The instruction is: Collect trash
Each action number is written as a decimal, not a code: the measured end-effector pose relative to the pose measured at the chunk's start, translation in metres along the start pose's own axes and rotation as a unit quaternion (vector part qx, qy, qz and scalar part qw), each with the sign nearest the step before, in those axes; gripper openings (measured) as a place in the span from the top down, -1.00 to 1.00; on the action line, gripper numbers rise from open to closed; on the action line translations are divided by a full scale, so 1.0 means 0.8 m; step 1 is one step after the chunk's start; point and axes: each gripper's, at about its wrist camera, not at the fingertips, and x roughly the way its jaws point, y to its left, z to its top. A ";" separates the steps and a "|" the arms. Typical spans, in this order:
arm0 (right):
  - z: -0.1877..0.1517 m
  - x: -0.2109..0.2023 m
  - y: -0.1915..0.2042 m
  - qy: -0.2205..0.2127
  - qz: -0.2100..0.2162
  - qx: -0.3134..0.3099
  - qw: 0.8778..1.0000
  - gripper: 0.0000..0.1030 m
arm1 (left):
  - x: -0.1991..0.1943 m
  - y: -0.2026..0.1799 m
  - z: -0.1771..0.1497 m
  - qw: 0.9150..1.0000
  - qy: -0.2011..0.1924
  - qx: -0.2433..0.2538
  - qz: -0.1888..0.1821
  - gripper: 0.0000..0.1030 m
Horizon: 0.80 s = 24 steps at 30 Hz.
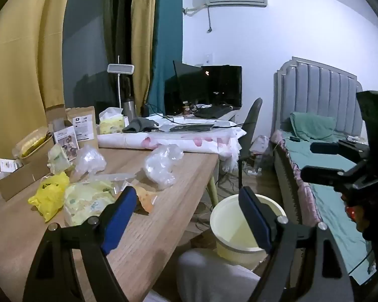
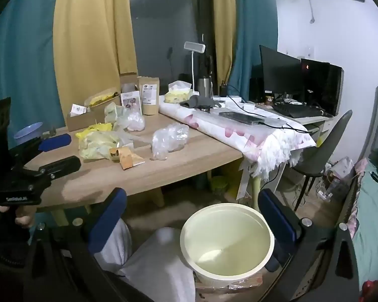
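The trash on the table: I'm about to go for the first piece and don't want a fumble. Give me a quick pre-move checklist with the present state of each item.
1. Left gripper open and holding nothing: ok.
2. Right gripper open and holding nothing: ok.
3. Bucket upright on the floor beside the table, nothing in it: ok.
4. Trash in the open: yellow bag, clear plastic wad and orange wrapper lie loose on the tabletop: ok.
5. Left gripper lined up on one piece: not ok; it hangs over the table edge, short of the pile.
6. Wrappers free of each other in the pile: cannot tell; they overlap.
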 end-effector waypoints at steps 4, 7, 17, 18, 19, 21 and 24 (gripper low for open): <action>-0.001 0.008 0.001 0.007 0.011 0.002 1.000 -1.00 | -0.001 -0.006 0.002 1.000 -0.002 0.016 0.005 -0.61; 0.001 0.001 0.000 -0.009 0.010 0.008 1.000 -1.00 | -0.011 -0.013 0.008 1.000 -0.012 0.020 0.006 -0.61; 0.000 -0.002 0.004 -0.005 0.017 -0.002 1.000 -1.00 | -0.018 -0.008 0.006 1.000 -0.013 0.008 -0.002 -0.61; 0.000 -0.003 0.004 -0.005 0.017 -0.002 1.000 -1.00 | -0.017 -0.008 0.005 1.000 -0.013 0.007 -0.001 -0.61; 0.001 -0.002 0.004 -0.004 0.018 -0.003 1.000 -1.00 | -0.019 -0.008 0.006 1.000 -0.013 0.007 -0.001 -0.61; 0.001 -0.002 0.004 -0.003 0.018 -0.003 1.000 -1.00 | -0.018 -0.008 0.005 1.000 -0.013 0.007 -0.002 -0.61; 0.000 -0.002 0.005 -0.003 0.017 -0.003 1.000 -1.00 | -0.017 -0.007 0.005 1.000 -0.013 0.006 -0.002 -0.61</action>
